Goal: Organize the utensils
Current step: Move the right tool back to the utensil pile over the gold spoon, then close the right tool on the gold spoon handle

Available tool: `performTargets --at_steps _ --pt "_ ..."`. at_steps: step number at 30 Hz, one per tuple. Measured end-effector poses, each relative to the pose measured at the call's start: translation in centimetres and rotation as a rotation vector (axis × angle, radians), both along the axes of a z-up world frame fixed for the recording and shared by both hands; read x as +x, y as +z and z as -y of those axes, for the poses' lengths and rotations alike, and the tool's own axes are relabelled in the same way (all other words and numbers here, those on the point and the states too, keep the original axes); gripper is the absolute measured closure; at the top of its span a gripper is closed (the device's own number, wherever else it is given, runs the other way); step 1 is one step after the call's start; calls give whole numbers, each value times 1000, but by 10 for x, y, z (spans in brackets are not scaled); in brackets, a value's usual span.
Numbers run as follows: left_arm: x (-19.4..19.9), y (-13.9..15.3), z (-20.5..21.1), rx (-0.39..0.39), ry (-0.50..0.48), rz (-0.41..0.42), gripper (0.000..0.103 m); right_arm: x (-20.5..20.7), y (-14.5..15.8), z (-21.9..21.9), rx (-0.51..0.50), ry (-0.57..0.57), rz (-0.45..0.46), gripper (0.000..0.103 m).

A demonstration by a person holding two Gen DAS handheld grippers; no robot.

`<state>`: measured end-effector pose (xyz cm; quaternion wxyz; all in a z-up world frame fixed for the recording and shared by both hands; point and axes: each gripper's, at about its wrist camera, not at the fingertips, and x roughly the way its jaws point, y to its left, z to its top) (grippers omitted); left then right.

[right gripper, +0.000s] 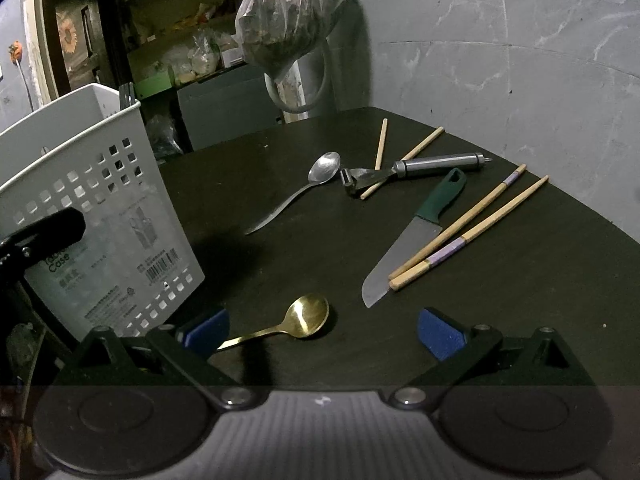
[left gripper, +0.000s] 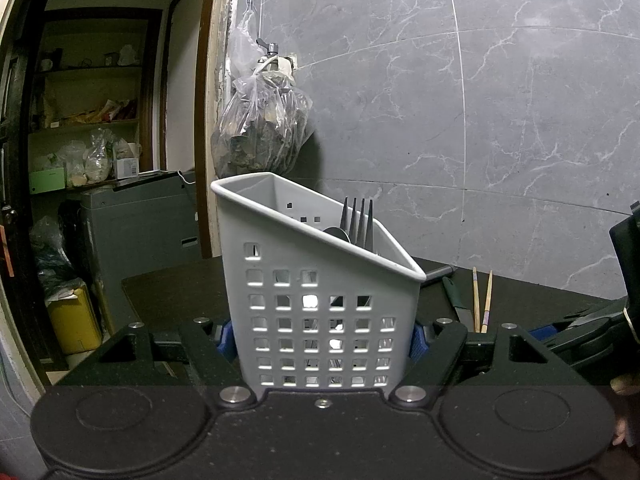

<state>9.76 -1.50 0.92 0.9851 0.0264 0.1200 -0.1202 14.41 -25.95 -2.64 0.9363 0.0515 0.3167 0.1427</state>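
Right claw (right gripper: pixel 322 334) stands apart above bare worktop (right gripper: pixel 280 260) at lower centre, a gold spoon (right gripper: pixel 294 320) between its pads. Left claw (left gripper: pixel 322 338) is clamped on the caddy (left gripper: pixel 316 300), which holds a fork (left gripper: pixel 357 222).

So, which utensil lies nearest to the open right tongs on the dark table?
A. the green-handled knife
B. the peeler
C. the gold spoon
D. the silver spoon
C: the gold spoon lies just ahead of the right tongs, its handle reaching toward the left blue pad, while the silver spoon, the green-handled knife and the peeler lie farther back on the table.
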Motion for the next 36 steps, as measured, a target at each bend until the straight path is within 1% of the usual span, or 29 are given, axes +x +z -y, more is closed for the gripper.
performTargets --at_steps 9,13,17,19,20,21,28,30,31,32,35,36 --pt "0 0 0 0 0 -1 27 3 -1 -7 -16 -1 -1 1" --pt "0 0 0 0 0 0 27 7 -1 -16 -64 -8 -6 1" --pt "0 0 0 1 0 0 27 8 -2 -25 -120 10 -7 1" --pt "0 0 0 1 0 0 27 6 -2 -25 -128 21 -4 5" --pt "-1 0 0 1 0 0 27 5 -2 -25 -127 24 1 10" --pt "0 0 0 1 0 0 27 3 -1 -24 -125 28 7 12" --pt "0 0 0 1 0 -1 27 -3 0 -21 -122 55 23 25" --pt "-1 0 0 1 0 -1 27 -2 1 -21 -122 69 28 32" --pt "-1 0 0 1 0 -1 27 -2 1 -22 -120 76 30 33" --pt "0 0 0 1 0 -1 27 -2 1 -22 -119 80 32 37" --pt "-1 0 0 2 0 -1 27 -2 1 -22 -111 96 40 54" --pt "0 0 0 2 0 -1 27 -2 1 -22 -112 97 42 56"
